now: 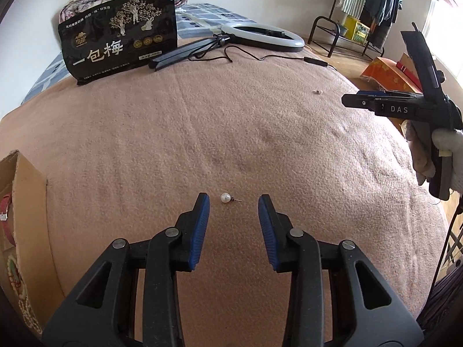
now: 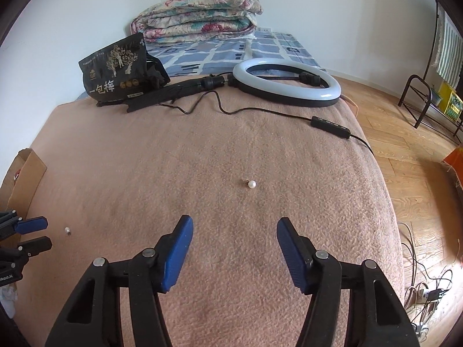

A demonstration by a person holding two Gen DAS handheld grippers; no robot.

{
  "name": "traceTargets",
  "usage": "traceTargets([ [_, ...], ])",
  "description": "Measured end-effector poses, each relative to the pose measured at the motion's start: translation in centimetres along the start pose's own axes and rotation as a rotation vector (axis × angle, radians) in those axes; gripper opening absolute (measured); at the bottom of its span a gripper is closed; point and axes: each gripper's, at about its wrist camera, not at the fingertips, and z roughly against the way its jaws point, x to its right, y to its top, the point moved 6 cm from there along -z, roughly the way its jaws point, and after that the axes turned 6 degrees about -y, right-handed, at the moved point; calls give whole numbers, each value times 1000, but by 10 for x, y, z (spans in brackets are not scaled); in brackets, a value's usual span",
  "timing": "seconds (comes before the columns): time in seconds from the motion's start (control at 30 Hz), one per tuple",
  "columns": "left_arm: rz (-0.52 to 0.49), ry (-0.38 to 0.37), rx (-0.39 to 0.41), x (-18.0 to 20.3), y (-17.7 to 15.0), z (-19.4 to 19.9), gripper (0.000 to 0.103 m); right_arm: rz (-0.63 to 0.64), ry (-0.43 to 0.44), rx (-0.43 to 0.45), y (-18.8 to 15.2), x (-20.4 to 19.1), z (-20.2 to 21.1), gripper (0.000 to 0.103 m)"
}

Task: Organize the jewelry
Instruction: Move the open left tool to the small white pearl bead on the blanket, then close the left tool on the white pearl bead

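Left wrist view: a pink blanket (image 1: pixel 231 133) is spread over the bed and fills most of the frame. At its far end a black snack bag (image 1: pixel 121 34) is propped upright, with a ring light (image 1: pixel 262 36) laid flat to its right and a folded floral quilt (image 2: pixel 199 14) stacked behind. A cardboard box (image 1: pixel 26 217) is seen at the blanket's left edge, with a red strap and beaded pieces inside.

The left gripper (image 1: pixel 233 202) is angled steeply down toward the blanket, its blue pads parted and clamped on nothing. A pearl stud earring (image 1: pixel 226 197) lies on the blanket between the fingertips, nearer the left pad, touched by neither; its pin points to the right.

The right gripper (image 2: pixel 234 225) is likewise pitched downward, its jaws released and spread wider than the left pair, with nothing between them. A second pearl earring (image 2: pixel 251 184) rests on the blanket ahead of its tips, well clear of both pads. In the left wrist view this tool is seen at the right edge, gripped by a white-gloved hand (image 1: pixel 447 156), with the second earring small on the blanket beyond it.
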Motion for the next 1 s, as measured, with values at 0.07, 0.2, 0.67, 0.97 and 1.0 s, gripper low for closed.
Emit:
traceTargets([
  [0.07, -3, -5, -7, -1, 0, -6, 30, 1, 4, -1, 1, 2, -7, 60],
  [0.2, -19, 2, -20, -5, -1, -16, 30, 9, 3, 2, 4, 3, -18, 58],
  [0.67, -31, 8, -31, -9, -4, -29, 17, 11, -12, -13, 15, 5, -55, 46],
  [0.97, -37, -1, -26, -8, -4, -30, 12, -6, -4, -2, 23, 11, -66, 31],
  [1.0, -37, 0, -26, -8, -4, -30, 12, -5, -2, -1, 23, 11, -66, 31],
])
